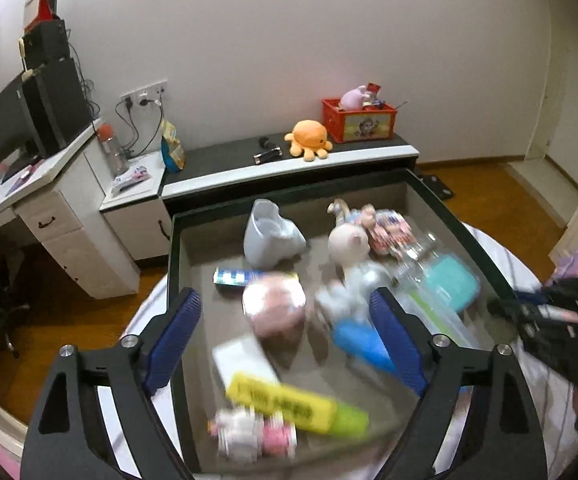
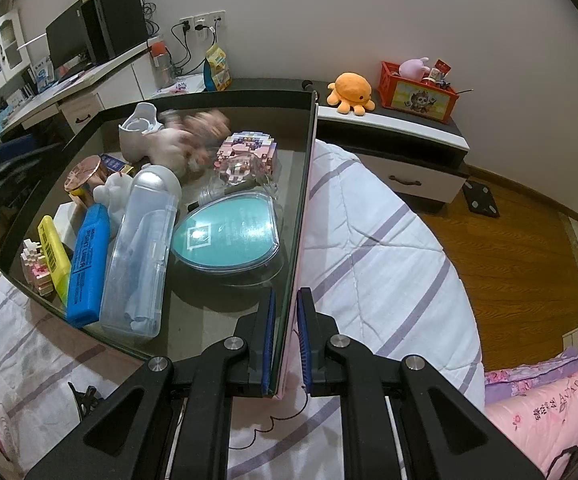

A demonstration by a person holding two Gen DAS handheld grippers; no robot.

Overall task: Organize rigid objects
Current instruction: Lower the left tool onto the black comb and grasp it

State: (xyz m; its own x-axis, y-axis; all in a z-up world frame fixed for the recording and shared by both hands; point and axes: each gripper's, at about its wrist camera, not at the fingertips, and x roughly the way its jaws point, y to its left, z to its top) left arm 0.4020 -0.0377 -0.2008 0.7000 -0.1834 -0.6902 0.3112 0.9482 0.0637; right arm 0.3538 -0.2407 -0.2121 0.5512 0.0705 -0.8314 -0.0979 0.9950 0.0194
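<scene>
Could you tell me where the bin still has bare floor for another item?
In the bin, bare floor shows near the right tool, between the clear bottle, the teal heart-shaped case and the gripped wall. The far half and the left side around the highlighters are crowded.

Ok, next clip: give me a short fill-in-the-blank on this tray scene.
1. The right hand-held gripper is clamped on the ____ of the tray.
2. The left hand-held gripper is ____, holding nothing.
3. The plush octopus on the cabinet is ____ in colour.

Missing: wall; open; orange
</scene>
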